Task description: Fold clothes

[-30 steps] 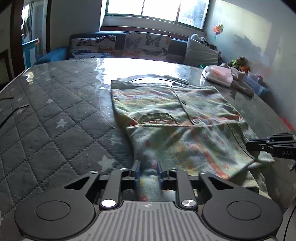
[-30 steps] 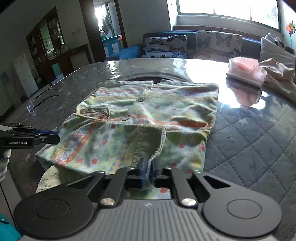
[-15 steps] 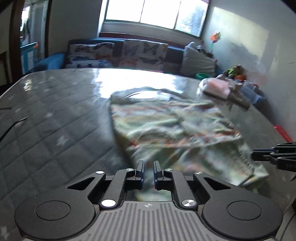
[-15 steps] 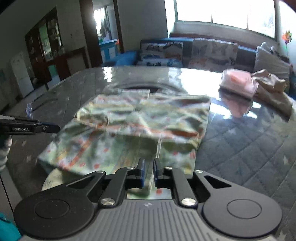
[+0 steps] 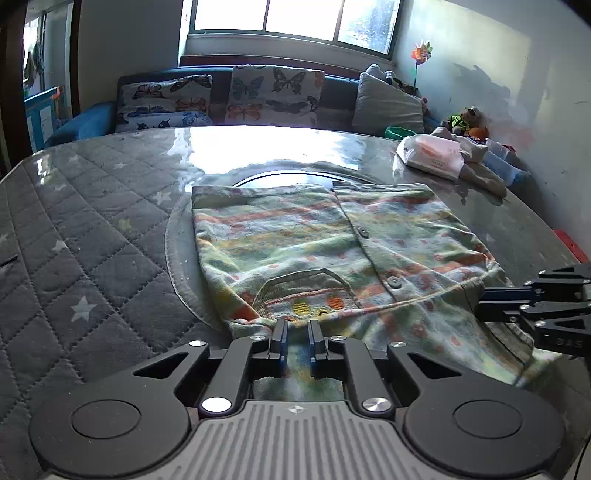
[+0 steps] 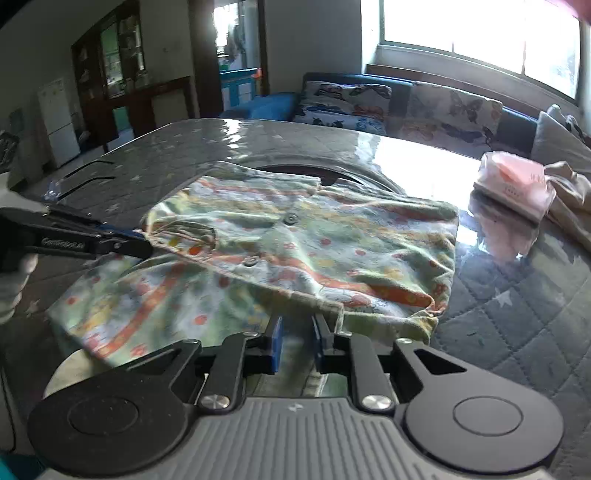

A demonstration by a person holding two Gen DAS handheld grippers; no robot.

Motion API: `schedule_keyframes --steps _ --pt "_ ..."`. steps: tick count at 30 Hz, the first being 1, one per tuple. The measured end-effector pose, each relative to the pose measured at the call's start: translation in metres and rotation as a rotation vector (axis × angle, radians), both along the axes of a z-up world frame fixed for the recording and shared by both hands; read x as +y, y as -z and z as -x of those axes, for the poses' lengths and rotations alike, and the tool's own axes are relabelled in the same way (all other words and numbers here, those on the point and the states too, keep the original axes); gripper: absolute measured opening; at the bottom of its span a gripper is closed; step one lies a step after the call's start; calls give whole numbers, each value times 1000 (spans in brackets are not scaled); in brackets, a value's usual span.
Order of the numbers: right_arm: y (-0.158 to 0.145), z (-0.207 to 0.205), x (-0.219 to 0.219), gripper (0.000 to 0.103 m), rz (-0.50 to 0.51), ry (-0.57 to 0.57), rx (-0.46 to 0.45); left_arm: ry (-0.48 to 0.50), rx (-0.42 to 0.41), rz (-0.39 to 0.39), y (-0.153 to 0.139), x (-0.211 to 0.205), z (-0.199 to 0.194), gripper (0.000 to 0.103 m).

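- Left tongs (image 5: 296,338) sit low at the near edge of the shirt (image 5: 332,258); the jaws are opening, a narrow gap shows between the pads, and cloth lies in that gap, though the pads do not press it.
- Right tongs (image 6: 298,334) are at the shirt's other near corner; the jaws are opening, clearly apart, with cloth and a hem lying between and under them, not pinched.
- Each pair of tongs shows at the side edge of the other's view, tips at the fabric's fold line.
- The shirt, pale green with orange stripes and red dots, lies folded on the table (image 5: 92,258), its top layer doubled back toward the far side, pocket (image 5: 306,295) and buttons facing up.
- The table wears a quilted grey star-patterned cover under glossy plastic.
- Farther right, a pink pack (image 6: 513,184) lies touching a beige cloth (image 6: 569,199).
- Beyond the table, a sofa (image 5: 258,99) with butterfly cushions stands under a bright window (image 5: 295,18).
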State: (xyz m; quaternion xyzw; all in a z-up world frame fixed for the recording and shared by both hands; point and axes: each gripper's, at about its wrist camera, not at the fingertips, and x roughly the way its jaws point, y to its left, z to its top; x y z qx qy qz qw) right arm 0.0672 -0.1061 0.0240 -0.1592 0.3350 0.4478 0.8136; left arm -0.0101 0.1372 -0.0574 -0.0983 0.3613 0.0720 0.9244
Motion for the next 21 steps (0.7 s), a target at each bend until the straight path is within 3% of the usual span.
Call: schedule_keyframes --steps 4,9,14,16,20,21 --pt "-9 18 -11 29 12 -75 -8 81 -15 -17 -11 -19 16 19" --pt "2 35 -18 32 75 -130 -20 202 -19 -59 -11 -53 34 21" --pt "-3 43 -22 35 65 -139 -34 252 15 -149 3 -75 38 22" --pt "2 45 -21 35 78 -143 -39 247 19 -176 4 -78 37 27" --pt "-6 52 -28 38 84 -152 -66 214 18 -121 -12 -75 44 33" --pt "-9 54 -31 39 87 -156 -75 205 17 -95 -17 -73 47 41"
